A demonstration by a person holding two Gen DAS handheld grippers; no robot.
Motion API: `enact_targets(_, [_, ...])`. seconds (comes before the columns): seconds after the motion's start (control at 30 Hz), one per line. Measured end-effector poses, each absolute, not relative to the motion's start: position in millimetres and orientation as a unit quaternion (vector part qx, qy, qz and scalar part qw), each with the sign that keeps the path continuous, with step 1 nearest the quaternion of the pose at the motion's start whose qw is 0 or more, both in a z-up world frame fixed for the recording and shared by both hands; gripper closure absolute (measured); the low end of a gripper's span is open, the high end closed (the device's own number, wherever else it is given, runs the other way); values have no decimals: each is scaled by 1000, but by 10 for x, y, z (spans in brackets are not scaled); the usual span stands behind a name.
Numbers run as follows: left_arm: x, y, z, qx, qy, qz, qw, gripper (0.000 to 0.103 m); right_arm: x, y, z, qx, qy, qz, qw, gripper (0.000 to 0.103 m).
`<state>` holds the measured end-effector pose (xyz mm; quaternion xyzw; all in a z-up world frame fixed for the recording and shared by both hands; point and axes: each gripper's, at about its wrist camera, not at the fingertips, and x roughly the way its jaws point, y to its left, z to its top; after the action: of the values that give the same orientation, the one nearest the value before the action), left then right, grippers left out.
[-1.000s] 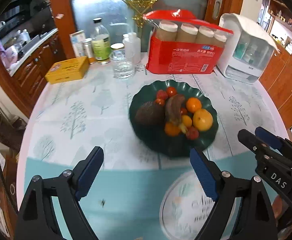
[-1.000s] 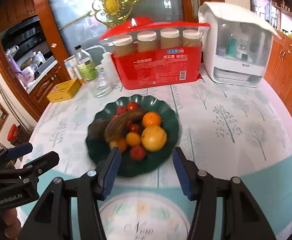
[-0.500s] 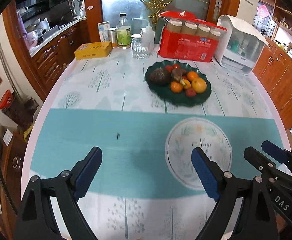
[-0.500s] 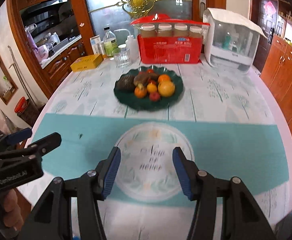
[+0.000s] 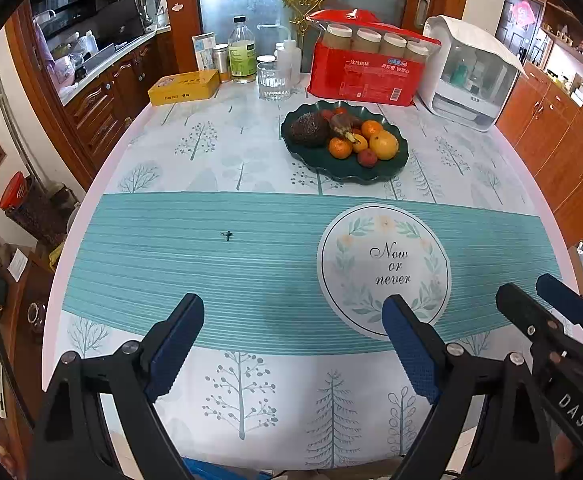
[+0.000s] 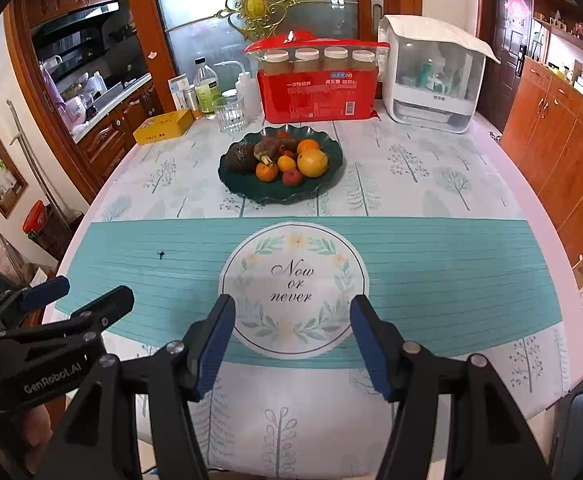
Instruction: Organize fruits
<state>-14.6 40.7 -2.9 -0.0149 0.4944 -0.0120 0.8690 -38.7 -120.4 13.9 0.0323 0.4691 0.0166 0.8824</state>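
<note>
A dark green scalloped plate [image 5: 387, 170] [image 6: 323, 190] sits past the middle of the table. It holds a dark avocado [image 5: 309, 130] [image 6: 240, 157], a brown fruit [image 5: 343, 123], oranges [image 5: 340, 148] [image 6: 266, 172], a large yellow-orange fruit [image 5: 383, 145] [image 6: 312, 162] and small red fruits [image 5: 367, 157] [image 6: 292, 178]. My left gripper [image 5: 293, 340] is open and empty over the table's near edge. My right gripper [image 6: 292, 336] is open and empty, over the round "Now or never" print [image 6: 293, 288]. Each gripper shows at the side of the other's view.
Behind the plate stand a red pack of paper cups [image 5: 365, 66] [image 6: 317, 80], a white appliance [image 5: 471, 70] [image 6: 431, 76], a glass [image 5: 274, 80] [image 6: 230, 114], bottles [image 5: 242, 56] and a yellow box [image 5: 183, 87] [image 6: 163, 126]. Wooden cabinets flank the table.
Both grippers have pulled back from just in front of the plate to the near edge of the table. Both stayed open and empty.
</note>
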Motion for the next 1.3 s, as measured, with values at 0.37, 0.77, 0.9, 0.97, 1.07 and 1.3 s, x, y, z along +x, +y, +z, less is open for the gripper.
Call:
enact_targets(0.37, [-175, 271, -54, -5, 494, -20, 869, 13, -383, -1258, 115, 30, 474, 9, 880, 43])
enact_targets(0.77, [-116, 238, -102, 2, 504, -25, 864, 13, -321, -1265, 35, 31, 484, 5, 875, 43])
enact_targets(0.9, [-77, 244, -123, 2, 506, -25, 862, 13, -294, -1283, 14, 33, 488, 2, 872, 43])
enact_targets(0.97, [-60, 248, -132, 1, 507, -25, 862, 13, -286, -1285, 5, 33, 488, 0, 872, 43])
enact_targets(1.07, [-47, 253, -138, 2, 508, -27, 861, 13, -275, -1285, 2, 34, 489, -2, 871, 43])
enact_targets(1.3, [-15, 226, -156, 6, 508, -28, 861, 13, -262, -1279, -5, 34, 491, -2, 871, 43])
